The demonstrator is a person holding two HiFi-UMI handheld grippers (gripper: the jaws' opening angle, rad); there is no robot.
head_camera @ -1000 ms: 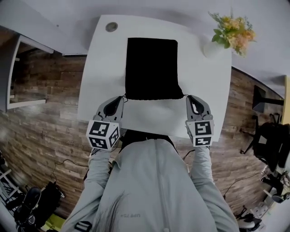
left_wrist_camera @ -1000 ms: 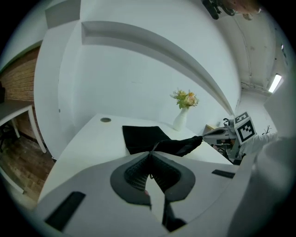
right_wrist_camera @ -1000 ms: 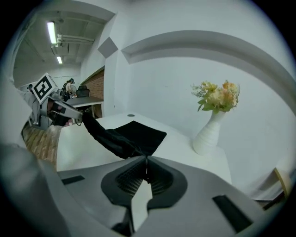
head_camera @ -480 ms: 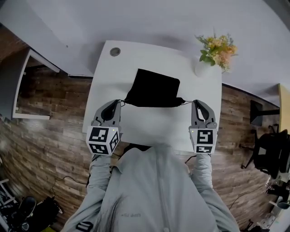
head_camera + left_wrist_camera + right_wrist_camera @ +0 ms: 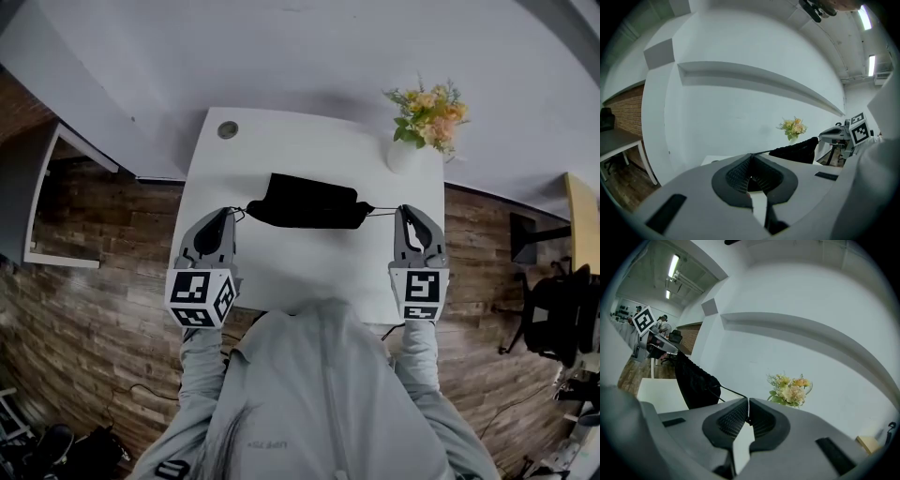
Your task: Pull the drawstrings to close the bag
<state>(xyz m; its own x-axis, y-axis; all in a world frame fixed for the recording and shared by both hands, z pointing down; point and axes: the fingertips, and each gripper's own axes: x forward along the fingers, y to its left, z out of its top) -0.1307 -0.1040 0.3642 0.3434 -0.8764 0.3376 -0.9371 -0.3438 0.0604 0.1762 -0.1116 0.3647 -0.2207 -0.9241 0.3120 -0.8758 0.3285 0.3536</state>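
The black bag [image 5: 307, 202] hangs bunched up over the far half of the white table [image 5: 309, 272], strung between the person's two tools. The left gripper [image 5: 228, 216] has its jaws pressed together on the left drawstring [image 5: 242, 210]. The right gripper [image 5: 405, 212] is clamped the same way on the right drawstring [image 5: 380, 210]. Each gripper view shows a thin dark cord running out from between the closed ribbed pads towards the cloth.

What matters for the next pull is the line of those cords. They run straight across, side to side, with the bag in the middle, so it lies inward of each gripper: to the right of the left one, to the left of the right one. Neither hand looks nearer to it than the other (a fair, even hold). The bag's mouth seems well gathered already. I would judge that any more closing has to come from drawing the hands apart along that same line. Whether the bag's bottom rests on the table I cannot tell. The flowers [image 5: 427, 112] stand clear at the far right corner.
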